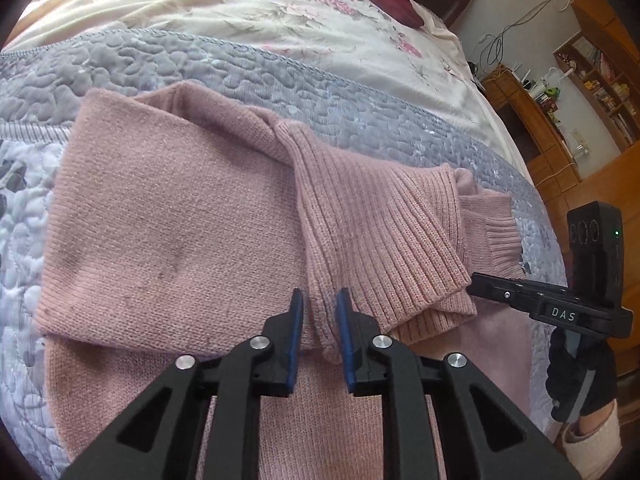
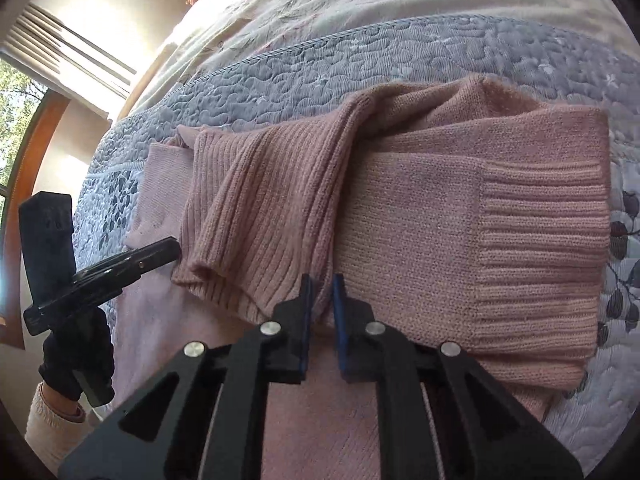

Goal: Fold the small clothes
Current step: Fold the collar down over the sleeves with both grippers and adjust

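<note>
On the grey quilted bedspread (image 1: 248, 68) the pink sweater (image 1: 168, 216) lies partly folded, its long axis running across in front of me, with the ribbed sleeve (image 1: 372, 224) laid diagonally over it. My left gripper (image 1: 320, 316) hangs just above the sleeve's near edge, jaws a little apart, holding nothing. My right gripper (image 2: 322, 300) sits likewise, slightly parted and empty. Both seem equally near; I judge the near edge is what I take next.

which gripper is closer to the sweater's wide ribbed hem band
Right. The right gripper is just beside the ribbed hem band; the left gripper lies across the ribbed sleeve, farther off.
</note>
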Motion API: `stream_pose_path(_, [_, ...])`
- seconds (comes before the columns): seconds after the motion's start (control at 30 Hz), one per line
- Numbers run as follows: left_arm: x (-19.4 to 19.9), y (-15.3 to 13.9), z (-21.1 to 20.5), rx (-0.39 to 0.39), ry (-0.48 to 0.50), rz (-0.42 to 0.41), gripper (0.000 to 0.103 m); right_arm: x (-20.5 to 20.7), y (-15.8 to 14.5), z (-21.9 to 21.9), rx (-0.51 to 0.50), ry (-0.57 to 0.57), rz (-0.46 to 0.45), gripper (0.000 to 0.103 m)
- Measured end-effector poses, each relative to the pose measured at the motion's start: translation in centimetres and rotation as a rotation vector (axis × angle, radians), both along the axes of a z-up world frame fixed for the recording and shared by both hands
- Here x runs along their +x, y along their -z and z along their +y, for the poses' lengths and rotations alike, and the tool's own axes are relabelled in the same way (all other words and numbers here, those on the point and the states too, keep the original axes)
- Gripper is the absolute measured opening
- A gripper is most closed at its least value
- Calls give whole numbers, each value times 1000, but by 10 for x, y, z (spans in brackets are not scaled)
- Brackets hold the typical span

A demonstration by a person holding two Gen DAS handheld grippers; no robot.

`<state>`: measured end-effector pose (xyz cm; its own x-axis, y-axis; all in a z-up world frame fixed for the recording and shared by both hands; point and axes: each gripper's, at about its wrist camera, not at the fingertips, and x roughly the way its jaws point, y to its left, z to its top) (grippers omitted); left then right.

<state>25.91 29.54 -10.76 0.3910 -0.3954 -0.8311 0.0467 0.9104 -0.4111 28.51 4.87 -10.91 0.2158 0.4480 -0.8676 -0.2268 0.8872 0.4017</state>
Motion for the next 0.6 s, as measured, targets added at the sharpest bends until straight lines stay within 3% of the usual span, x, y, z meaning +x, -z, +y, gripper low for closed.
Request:
stream_pose_path(0.1, [-7,-31,-6,-26,8,-92,17,-5,-28,5,16,-9,-61,12])
stream_pose_path(0.2, [-3,-42,-28,-49,52,-114,18,-7,-42,17,29,-33,-90,12])
stream_pose_path(0.43, [-1,6,-50,54,89,-10,18,-9,8,34,-80,-57,8,12])
stream_pose_path(0.6, [-5,22,-40,8,65,18,17,-8,29,22,-35,-13,36,10])
